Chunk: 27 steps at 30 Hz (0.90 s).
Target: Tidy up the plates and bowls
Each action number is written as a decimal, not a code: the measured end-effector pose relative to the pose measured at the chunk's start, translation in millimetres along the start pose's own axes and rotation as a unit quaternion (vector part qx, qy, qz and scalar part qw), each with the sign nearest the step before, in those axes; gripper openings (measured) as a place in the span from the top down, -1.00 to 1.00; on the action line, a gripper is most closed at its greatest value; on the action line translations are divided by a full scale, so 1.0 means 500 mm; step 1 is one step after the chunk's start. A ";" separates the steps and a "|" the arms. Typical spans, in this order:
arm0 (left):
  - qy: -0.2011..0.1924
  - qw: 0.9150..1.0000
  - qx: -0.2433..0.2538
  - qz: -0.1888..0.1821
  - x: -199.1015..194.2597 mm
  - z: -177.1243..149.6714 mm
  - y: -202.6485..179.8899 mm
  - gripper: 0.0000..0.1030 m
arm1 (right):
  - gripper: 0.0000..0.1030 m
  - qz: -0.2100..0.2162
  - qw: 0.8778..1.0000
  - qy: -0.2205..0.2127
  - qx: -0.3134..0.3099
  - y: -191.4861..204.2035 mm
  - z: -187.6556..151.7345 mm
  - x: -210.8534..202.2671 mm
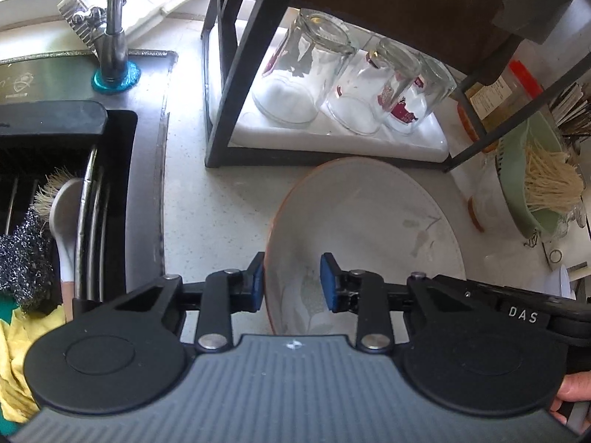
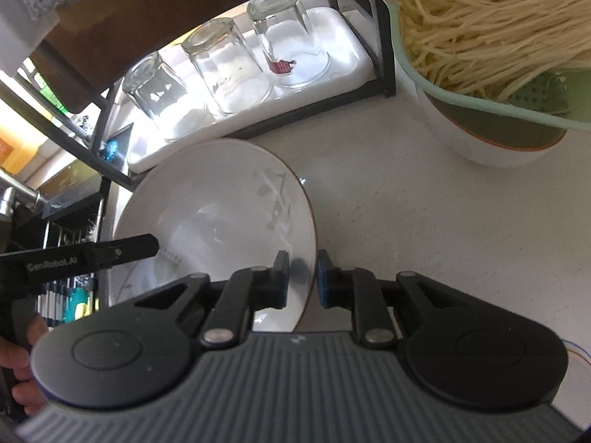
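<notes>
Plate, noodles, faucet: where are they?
plate (image 1: 369,221), left wrist view, bare white middle.
noodles (image 2: 480,26), right wrist view, middle of the pile.
faucet (image 1: 112,33), left wrist view, metal neck.

Both tongs narrowly parted.

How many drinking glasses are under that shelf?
3, all upside down in a row on the white tray under the rack: left glass, middle glass, right glass. More may be hidden.
</notes>
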<state>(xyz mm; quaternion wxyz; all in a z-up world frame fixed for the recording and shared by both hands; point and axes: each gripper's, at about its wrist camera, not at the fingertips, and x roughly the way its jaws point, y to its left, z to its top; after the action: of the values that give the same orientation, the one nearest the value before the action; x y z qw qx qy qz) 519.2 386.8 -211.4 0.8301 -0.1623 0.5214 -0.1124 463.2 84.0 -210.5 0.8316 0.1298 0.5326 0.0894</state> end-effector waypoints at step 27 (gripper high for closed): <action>-0.048 0.998 -0.004 -0.051 -0.198 -0.061 -0.105 0.32 | 0.65 0.045 0.997 -0.061 0.021 -0.024 -0.080 -0.227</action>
<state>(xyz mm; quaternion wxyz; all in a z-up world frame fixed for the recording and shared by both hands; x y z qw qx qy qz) 448.2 369.0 -121.2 0.8467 -0.1972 0.4723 -0.1450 379.6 45.1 -132.3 0.8545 0.1762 0.4765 0.1078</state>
